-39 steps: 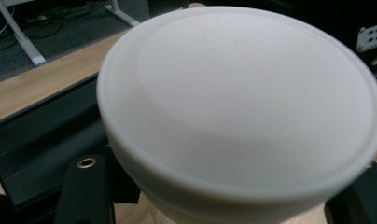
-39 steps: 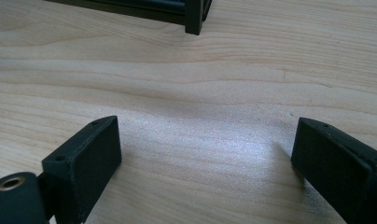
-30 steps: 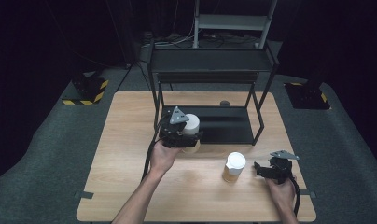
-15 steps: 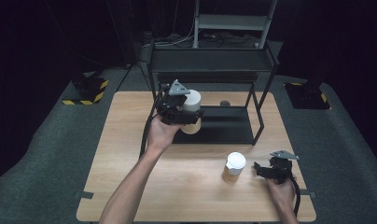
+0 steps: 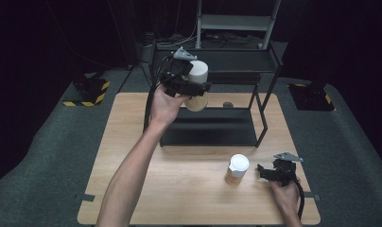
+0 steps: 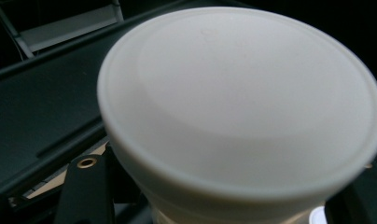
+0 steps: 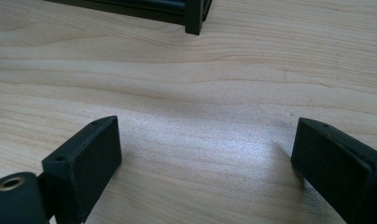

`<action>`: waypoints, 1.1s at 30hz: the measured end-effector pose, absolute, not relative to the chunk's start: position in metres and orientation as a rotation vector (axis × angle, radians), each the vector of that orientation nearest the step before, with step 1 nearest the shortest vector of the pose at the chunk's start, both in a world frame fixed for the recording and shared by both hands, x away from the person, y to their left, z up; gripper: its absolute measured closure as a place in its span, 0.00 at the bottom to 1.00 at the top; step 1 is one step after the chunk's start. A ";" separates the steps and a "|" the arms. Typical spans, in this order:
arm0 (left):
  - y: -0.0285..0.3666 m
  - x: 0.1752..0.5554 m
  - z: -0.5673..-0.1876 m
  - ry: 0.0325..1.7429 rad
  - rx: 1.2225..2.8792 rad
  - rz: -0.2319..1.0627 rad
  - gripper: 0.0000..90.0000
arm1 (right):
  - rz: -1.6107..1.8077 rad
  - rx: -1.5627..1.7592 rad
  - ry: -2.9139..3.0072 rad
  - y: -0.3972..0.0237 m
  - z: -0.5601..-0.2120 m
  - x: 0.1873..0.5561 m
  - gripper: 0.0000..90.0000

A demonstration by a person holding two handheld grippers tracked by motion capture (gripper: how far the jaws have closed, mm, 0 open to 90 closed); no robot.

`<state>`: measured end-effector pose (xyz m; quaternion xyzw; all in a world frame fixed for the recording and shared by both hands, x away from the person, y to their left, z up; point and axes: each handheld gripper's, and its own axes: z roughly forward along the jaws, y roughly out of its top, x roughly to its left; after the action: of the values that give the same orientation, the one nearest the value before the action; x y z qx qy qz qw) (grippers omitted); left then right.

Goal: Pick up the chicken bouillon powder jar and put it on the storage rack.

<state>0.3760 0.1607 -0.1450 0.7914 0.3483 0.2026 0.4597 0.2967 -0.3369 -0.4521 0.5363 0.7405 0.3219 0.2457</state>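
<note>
My left gripper is shut on a tan cup with a white lid, held up in the air in front of the top shelf of a black rack. In the left gripper view the lid is very close, and a black finger shows beneath it. A second white-lidded cup stands on the wooden table. Just right of that cup my right gripper rests low, apart from it. Its jaws stand wide open over bare wood.
The rack's lower shelf sits on the table's far half, and one of its legs shows ahead of the right gripper. A small round object lies on the table behind the rack. Dark floor surrounds the table.
My left hand has lifted the cup from beside the rack's lower shelf up to the level of the top shelf. The right gripper and the second cup have stayed where they were.
</note>
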 end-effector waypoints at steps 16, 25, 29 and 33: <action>0.151 0.403 -0.104 1.003 1.885 0.599 0.39 | 0.877 1.464 2.022 -0.337 -0.452 0.297 0.09; 0.129 0.425 -0.095 1.133 1.842 0.687 0.39 | 0.876 1.461 2.023 -0.337 -0.452 0.297 0.09; 0.122 0.435 -0.096 1.159 1.832 0.701 0.39 | 0.877 1.460 2.023 -0.337 -0.452 0.297 0.09; 0.118 0.443 -0.099 1.175 1.839 0.704 0.39 | 0.877 1.460 2.023 -0.337 -0.452 0.297 0.09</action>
<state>0.4429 0.1184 -0.0987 0.7310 0.4669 0.2796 0.4116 0.2966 -0.3369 -0.4519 0.5353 0.7415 0.3213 0.2460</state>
